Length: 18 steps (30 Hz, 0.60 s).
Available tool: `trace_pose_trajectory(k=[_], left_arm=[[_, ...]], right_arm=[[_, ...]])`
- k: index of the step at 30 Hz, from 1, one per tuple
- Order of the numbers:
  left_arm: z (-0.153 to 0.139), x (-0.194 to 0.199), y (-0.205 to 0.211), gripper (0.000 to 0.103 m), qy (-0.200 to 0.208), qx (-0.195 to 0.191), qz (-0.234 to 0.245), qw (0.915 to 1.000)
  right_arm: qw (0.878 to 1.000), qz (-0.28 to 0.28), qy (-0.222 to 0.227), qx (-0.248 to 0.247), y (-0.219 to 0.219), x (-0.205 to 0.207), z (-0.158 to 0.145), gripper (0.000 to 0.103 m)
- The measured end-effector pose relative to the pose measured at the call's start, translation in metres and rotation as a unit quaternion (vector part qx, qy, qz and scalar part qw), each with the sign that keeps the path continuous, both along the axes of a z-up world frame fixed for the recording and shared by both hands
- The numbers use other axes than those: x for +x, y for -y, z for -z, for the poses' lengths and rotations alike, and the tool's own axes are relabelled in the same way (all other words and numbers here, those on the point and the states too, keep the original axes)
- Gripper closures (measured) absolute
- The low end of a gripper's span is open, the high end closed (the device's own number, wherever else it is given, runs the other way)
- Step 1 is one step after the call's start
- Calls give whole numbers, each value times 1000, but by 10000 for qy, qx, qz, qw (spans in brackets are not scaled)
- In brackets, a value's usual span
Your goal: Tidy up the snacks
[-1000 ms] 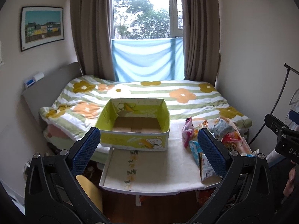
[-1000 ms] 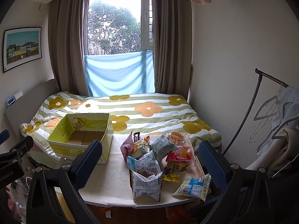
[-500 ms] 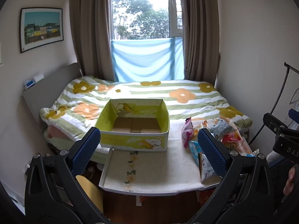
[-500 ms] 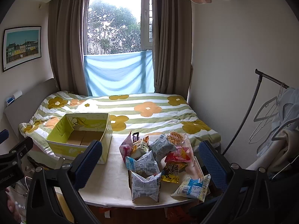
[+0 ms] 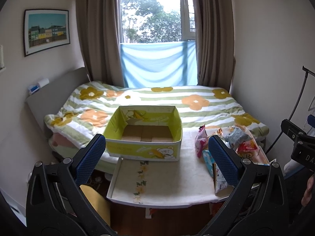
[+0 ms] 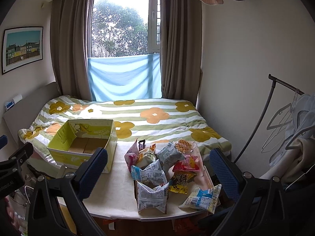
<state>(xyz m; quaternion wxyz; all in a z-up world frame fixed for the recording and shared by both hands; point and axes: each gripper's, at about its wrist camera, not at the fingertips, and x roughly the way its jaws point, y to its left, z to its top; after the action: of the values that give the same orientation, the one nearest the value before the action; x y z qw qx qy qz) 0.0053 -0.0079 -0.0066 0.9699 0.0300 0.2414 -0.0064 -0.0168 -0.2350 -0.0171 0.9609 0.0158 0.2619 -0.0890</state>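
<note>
Snack packets (image 6: 161,169) lie heaped at centre-right on the table (image 6: 118,186); the yellow box (image 6: 82,145), apparently empty, sits centre-left. Left gripper (image 5: 155,157) and right gripper (image 6: 157,171) hang spread wide, holding nothing.

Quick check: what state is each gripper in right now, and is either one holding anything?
Left gripper: open, jaws wide apart, holding nothing.
Right gripper: open, jaws wide apart, holding nothing.
</note>
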Motion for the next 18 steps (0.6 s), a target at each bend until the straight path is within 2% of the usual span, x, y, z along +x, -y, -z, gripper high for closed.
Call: trace_pose_trajectory(k=[11, 18], left_arm=[[2, 3, 1, 0, -59, -41, 70, 10000], [4, 7, 2, 0, -102, 92, 28, 9999]], right_arm=[[10000, -13, -13, -12, 1, 0, 0, 0], [10000, -12, -19, -30, 0, 3, 1, 0]])
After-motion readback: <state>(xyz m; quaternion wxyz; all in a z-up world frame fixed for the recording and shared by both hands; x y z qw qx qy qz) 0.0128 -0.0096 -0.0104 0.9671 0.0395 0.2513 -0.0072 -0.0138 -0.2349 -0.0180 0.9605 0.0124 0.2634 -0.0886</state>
